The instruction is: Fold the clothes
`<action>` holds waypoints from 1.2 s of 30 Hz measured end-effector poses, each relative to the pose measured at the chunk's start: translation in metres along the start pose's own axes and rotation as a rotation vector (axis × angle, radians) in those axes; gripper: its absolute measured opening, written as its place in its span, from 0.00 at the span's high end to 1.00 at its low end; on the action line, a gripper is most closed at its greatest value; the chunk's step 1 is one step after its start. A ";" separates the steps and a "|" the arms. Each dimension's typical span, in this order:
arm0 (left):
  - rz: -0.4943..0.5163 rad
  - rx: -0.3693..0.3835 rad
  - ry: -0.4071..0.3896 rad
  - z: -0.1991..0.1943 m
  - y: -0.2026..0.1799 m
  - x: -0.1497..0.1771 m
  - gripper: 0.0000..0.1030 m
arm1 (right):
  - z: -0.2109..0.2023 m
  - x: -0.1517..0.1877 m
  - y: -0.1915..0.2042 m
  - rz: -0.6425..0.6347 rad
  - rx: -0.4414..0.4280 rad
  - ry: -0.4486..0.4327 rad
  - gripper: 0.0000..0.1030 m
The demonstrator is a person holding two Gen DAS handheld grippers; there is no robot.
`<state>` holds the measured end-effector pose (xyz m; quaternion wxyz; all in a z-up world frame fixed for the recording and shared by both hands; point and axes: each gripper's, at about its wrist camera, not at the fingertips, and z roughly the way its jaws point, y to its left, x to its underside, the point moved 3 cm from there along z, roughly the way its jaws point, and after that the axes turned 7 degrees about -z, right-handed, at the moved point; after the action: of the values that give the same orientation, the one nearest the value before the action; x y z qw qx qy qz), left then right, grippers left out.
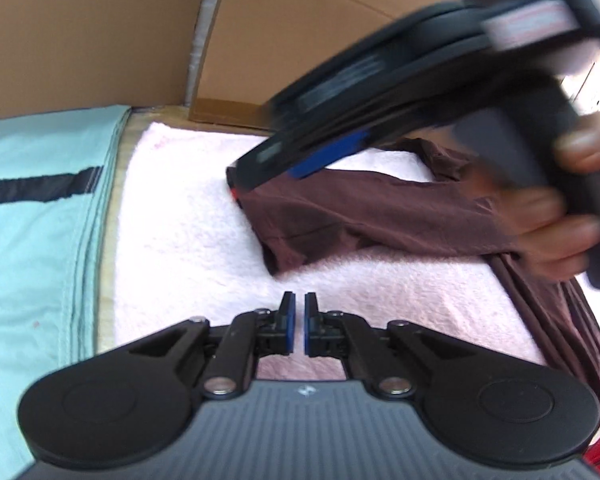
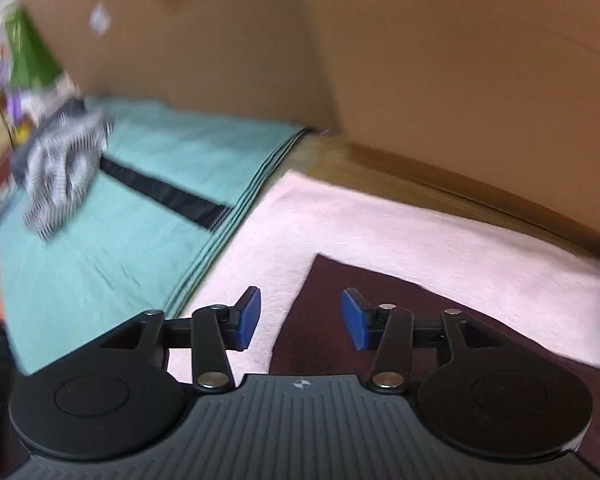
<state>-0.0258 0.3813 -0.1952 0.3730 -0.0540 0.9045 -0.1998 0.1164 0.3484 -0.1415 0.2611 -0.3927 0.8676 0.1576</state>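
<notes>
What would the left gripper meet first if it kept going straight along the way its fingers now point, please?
Probably the folded edge of the maroon garment, lying on the pink towel just ahead of the left gripper; if it is angled downward, it may touch the towel first.

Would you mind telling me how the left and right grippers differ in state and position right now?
The left gripper has its jaws nearly shut with nothing between them, while the right gripper stands wide open. The left one hangs over bare pink towel, short of the maroon garment; the right one sits over the garment's corner. Both hold nothing and have blue pads.
</notes>
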 end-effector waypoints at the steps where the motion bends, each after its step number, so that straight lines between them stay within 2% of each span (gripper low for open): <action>1: -0.009 0.000 -0.002 -0.002 -0.002 0.002 1.00 | 0.009 -0.001 0.007 -0.030 0.034 0.014 0.52; 4: -0.042 -0.002 -0.004 -0.009 -0.008 0.009 1.00 | 0.022 -0.003 0.016 -0.063 0.091 0.030 0.59; 5: -0.052 -0.005 -0.006 -0.011 -0.010 0.012 1.00 | 0.022 -0.004 0.014 -0.055 0.096 0.027 0.70; 7: -0.080 -0.004 -0.001 -0.012 -0.013 0.017 1.00 | 0.022 -0.005 0.011 -0.040 0.105 0.022 0.75; 9: -0.102 0.010 0.011 -0.009 -0.018 0.019 1.00 | 0.021 -0.006 0.007 -0.024 0.115 0.016 0.92; 13: -0.128 0.108 0.024 0.001 -0.038 0.011 1.00 | -0.013 -0.016 -0.015 0.061 0.093 -0.072 0.92; 18: -0.056 0.252 0.036 0.026 -0.092 -0.013 1.00 | -0.081 -0.020 -0.065 0.206 0.022 -0.194 0.93; 20: -0.028 0.310 0.040 0.036 -0.113 -0.023 0.90 | -0.116 -0.016 -0.088 0.263 0.004 -0.261 0.92; 21: -0.016 0.333 0.042 0.042 -0.125 -0.027 0.78 | -0.132 -0.014 -0.099 0.291 -0.002 -0.293 0.92; 22: -0.006 0.353 0.043 0.048 -0.138 -0.031 0.75 | -0.149 -0.010 -0.110 0.317 -0.008 -0.322 0.92; 28: 0.056 0.471 0.071 0.087 -0.225 -0.041 0.75 | -0.230 0.019 -0.153 0.406 -0.014 -0.456 0.92; 31: 0.086 0.466 0.099 0.108 -0.258 -0.029 0.75 | -0.266 0.037 -0.165 0.420 0.003 -0.521 0.93; 36: 0.148 0.375 0.126 0.129 -0.281 -0.012 0.75 | -0.329 0.081 -0.186 0.439 0.050 -0.635 0.93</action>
<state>0.0577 0.0857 -0.1570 0.3329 0.0957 0.8744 -0.3396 0.1054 0.0229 0.0663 0.4862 -0.1227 0.8107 0.3023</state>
